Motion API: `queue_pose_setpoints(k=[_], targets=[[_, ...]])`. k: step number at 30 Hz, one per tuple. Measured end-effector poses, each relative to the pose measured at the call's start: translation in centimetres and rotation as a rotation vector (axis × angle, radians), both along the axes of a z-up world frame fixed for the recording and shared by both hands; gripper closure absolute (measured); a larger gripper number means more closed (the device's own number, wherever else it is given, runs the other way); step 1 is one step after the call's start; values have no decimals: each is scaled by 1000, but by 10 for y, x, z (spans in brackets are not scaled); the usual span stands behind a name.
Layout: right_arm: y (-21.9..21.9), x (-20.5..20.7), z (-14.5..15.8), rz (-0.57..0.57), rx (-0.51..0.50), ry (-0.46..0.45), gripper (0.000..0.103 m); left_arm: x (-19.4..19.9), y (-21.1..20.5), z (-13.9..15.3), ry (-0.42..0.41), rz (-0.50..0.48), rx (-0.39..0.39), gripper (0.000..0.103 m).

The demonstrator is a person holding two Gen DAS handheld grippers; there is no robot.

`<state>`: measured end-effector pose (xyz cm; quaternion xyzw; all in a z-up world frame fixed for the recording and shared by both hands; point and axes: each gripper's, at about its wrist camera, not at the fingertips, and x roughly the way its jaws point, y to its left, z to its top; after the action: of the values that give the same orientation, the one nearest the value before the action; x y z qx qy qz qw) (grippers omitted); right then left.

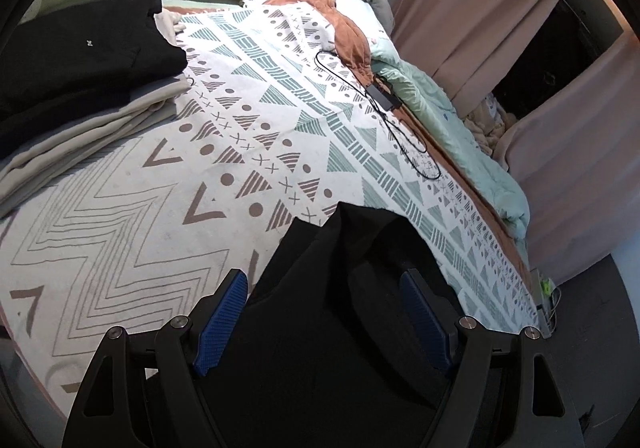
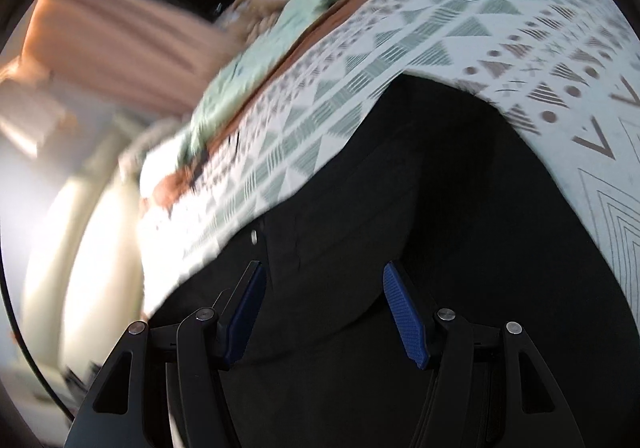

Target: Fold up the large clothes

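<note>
Black garment (image 1: 320,308) lies at the bed's (image 1: 140,216) near edge. Left gripper (image 1: 326,322) gapes wide over it, gripping nothing. Right gripper (image 2: 324,318) too, empty above the cloth.

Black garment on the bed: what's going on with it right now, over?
Left tongs open, right tongs open. Black garment between both, ungripped. Charger cable lies farther up the patterned blanket, clear.

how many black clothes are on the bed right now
2: one folded black garment atop the stack at the bed's far left, one black garment between the open left gripper fingers. Others may be hidden.
</note>
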<state>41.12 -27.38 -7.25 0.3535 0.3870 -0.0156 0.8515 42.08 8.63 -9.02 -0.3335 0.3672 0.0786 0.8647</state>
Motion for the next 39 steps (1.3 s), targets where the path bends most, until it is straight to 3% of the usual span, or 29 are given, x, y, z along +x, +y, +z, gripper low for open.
queue_pose_setpoints(k=[5,11,17,23,28,39], targets=[[31,-1,-6,112,-77,56,41,2,-14,-21,107,-120,95,24],[55,-2,-14,200,-185,115,41,6,-44,-22,121,-230,282,24],[62,3,-26,243,-325,212,41,16,-83,-37,178,-368,400,24],[72,10,-42,292,-452,270,40,31,-111,-61,245,-414,560,24],[73,19,-49,306,-500,282,37,46,-132,-79,291,-418,717,24],[69,51,-49,283,-545,281,29,92,-120,-74,307,-341,711,24]])
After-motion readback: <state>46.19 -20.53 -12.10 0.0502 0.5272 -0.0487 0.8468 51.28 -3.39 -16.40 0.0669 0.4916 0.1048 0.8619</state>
